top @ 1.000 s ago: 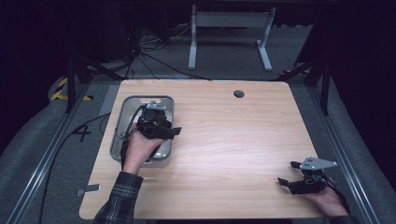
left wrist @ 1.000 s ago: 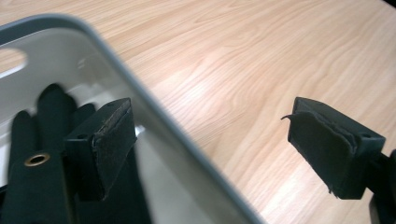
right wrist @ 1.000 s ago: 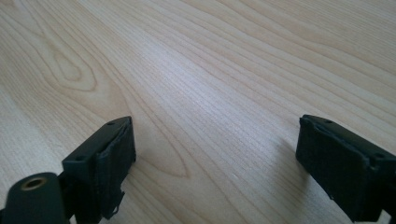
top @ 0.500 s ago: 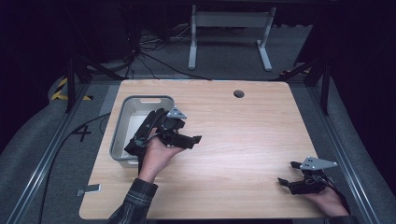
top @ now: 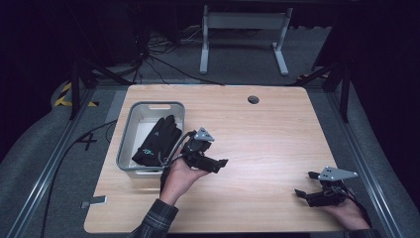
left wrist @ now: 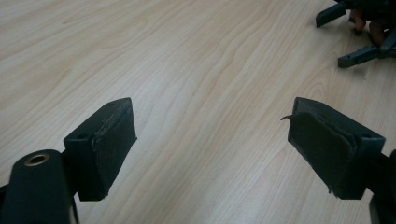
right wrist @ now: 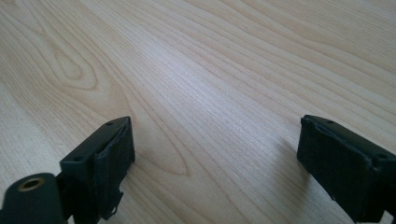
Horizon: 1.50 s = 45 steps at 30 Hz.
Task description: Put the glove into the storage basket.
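A grey plastic tub [top: 130, 130] sits on the left part of the wooden bench [top: 267, 134], close to its left edge. Inside lies a black glove [top: 159, 141] with a small teal mark on it; it is bunched up against the tub's right and near walls, its fingers pointing toward the far right corner, and part of it rises to about the height of the rim. The rest of the tub floor, on the far left side, shows bare and pale.

The left tongs [top: 221, 164] hover just outside the tub's near right corner, over bare wood, pointing toward the bench's right side. Their jaws stand wide apart with nothing between them; in the left gripper view only wood grain lies between the two black pads [left wrist: 106, 148]. The cable from these tongs trails back across the glove.

The right tongs [top: 303, 186] rest low near the bench's near right corner, well apart from the tub, jaws likewise spread and empty, aimed leftward across the wood. They also appear far off in the left gripper view [left wrist: 348, 35].
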Each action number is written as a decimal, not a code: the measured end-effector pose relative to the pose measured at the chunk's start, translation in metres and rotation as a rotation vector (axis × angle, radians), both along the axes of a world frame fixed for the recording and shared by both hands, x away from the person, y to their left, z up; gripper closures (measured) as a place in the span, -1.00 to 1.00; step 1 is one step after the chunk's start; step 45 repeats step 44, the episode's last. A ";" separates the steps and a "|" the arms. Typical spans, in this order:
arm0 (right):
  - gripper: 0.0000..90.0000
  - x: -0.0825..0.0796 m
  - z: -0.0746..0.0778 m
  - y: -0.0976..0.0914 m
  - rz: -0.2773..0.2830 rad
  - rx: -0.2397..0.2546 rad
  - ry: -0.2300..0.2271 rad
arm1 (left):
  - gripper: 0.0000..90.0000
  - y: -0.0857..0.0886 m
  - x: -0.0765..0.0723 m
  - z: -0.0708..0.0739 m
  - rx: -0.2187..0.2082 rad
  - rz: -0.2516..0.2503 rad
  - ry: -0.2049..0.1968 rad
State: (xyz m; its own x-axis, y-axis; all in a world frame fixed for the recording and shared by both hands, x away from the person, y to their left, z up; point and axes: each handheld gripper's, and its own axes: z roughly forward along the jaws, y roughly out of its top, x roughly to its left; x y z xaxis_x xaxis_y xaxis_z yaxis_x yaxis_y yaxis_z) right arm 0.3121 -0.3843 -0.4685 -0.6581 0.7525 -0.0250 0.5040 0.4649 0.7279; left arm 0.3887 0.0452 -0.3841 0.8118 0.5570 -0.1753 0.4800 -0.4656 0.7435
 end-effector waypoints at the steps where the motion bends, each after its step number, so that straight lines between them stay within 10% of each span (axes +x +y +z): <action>1: -0.75 0.000 0.000 0.000 0.000 0.000 0.000 | -0.66 -0.004 -0.003 -0.005 -0.001 -0.017 -0.009; 19: -0.75 0.000 0.000 0.000 0.001 0.000 0.001 | -0.68 -0.035 -0.031 -0.045 0.041 -0.075 -0.020; 33: -0.76 0.000 0.000 0.000 0.005 0.002 0.001 | -0.70 -0.052 -0.044 -0.085 0.187 -0.105 -0.054; 45: -0.76 0.000 0.000 0.000 0.006 0.002 0.001 | -0.92 -0.053 -0.047 -0.092 0.158 -0.128 -0.091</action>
